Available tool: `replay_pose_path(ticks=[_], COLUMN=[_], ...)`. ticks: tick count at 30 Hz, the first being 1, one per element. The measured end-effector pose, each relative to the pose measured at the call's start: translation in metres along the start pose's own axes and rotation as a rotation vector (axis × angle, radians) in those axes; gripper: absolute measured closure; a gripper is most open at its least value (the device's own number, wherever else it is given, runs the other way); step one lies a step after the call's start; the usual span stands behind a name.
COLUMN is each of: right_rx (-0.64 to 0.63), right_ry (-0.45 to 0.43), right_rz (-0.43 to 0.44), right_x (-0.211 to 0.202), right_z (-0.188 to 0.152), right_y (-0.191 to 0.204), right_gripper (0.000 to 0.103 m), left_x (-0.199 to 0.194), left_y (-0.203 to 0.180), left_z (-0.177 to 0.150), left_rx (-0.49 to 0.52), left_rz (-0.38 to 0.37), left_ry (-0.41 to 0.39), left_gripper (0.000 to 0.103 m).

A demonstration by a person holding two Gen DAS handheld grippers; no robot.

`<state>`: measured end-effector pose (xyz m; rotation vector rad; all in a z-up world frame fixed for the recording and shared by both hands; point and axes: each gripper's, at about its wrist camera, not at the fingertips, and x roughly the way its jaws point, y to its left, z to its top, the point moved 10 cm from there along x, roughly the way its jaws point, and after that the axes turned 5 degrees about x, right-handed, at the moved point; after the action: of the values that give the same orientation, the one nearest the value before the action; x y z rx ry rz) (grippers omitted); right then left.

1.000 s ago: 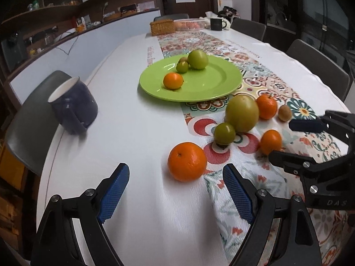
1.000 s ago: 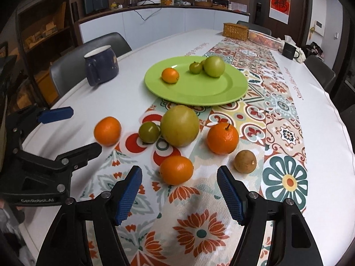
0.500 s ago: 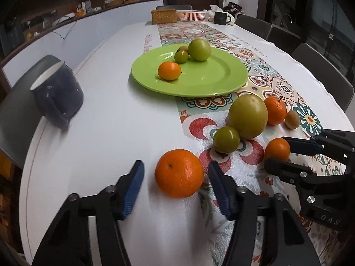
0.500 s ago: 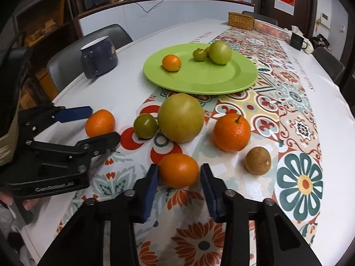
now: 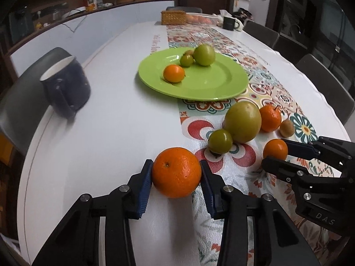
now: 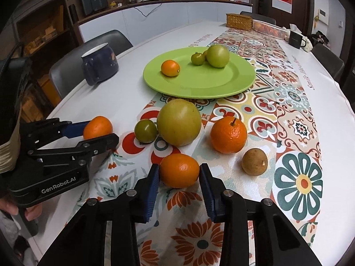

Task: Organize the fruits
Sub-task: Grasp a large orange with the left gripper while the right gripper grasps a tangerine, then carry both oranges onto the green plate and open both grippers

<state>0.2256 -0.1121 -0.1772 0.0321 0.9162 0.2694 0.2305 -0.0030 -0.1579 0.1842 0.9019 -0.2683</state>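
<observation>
Bare white bench (image 5: 106,133) lies open between the dark mug (image 5: 66,86) and the green plate (image 5: 193,77). The large yellow-green fruit (image 6: 178,122), small green fruit (image 6: 145,130) and stemmed orange (image 6: 228,134) crowd the runner before the plate.

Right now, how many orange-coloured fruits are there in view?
4. One on the green plate, at; one between the left gripper's pads; one in the right gripper; a stemmed one on the runner.
</observation>
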Motion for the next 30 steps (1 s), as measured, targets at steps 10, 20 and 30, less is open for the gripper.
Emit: replay_pose_path(ticks=[10,20,30], right_rx=[-0.003,-0.018,-0.031], right_ry=[-0.063,-0.168,-0.256], right_rz=[0.027,0.053,0.068], right_x=[-0.026,-0.067,-0.093], right_z=[0.012,0.035,0.062], right_y=[0.004,0.007,0.004], right_gripper=[0.066,0.066,0.066], left_x=[-0.036,-0.078,-0.102], left_y=[-0.001,-0.01,-0.02], left_z=[0.014,0.038,0.077], left_rx=[-0.017,-0.014,0.005], left_rz=[0.021,0.013,0.02], left_ry=[-0.073,-0.169,-0.244], left_gripper=[0.062,0.062,0.062])
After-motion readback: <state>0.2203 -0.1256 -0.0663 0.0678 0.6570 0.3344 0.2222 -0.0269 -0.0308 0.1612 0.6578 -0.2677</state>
